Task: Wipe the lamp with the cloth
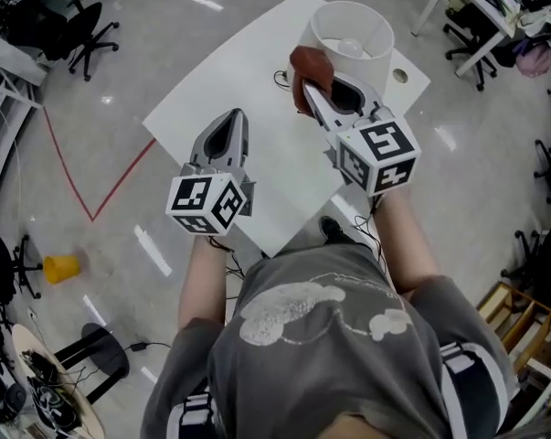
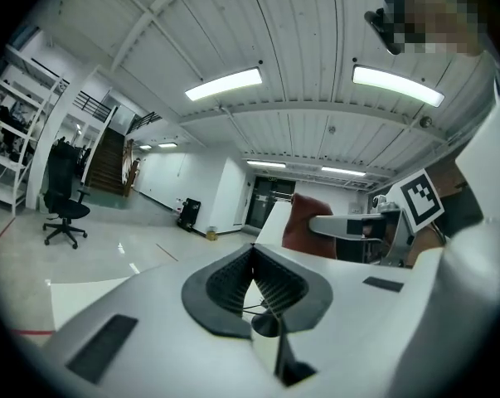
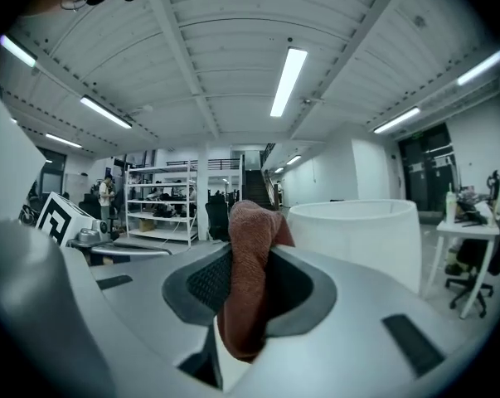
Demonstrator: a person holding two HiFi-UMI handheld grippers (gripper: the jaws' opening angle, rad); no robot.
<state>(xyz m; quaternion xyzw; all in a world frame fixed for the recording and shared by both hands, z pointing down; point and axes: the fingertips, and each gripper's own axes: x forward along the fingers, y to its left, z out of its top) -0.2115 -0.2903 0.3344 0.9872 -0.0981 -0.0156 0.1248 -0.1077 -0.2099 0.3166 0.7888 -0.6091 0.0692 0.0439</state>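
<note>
A white lamp with a round open shade (image 1: 353,33) stands at the far corner of the white table (image 1: 257,108); its bulb shows inside. In the right gripper view the shade (image 3: 357,235) rises just right of the jaws. My right gripper (image 1: 304,88) is shut on a reddish-brown cloth (image 1: 310,69), which bunches up beside the shade's near left rim; the cloth (image 3: 248,264) hangs between the jaws. My left gripper (image 1: 227,126) hovers over the table's middle, shut with nothing in it. The left gripper view shows the cloth (image 2: 303,226) and the right gripper off to the right.
A black cable (image 1: 282,79) lies on the table by the lamp. Office chairs (image 1: 88,30) and desks (image 1: 481,12) stand around on the grey floor, a yellow cup (image 1: 61,267) lies at the left, and red tape lines (image 1: 120,176) cross the floor.
</note>
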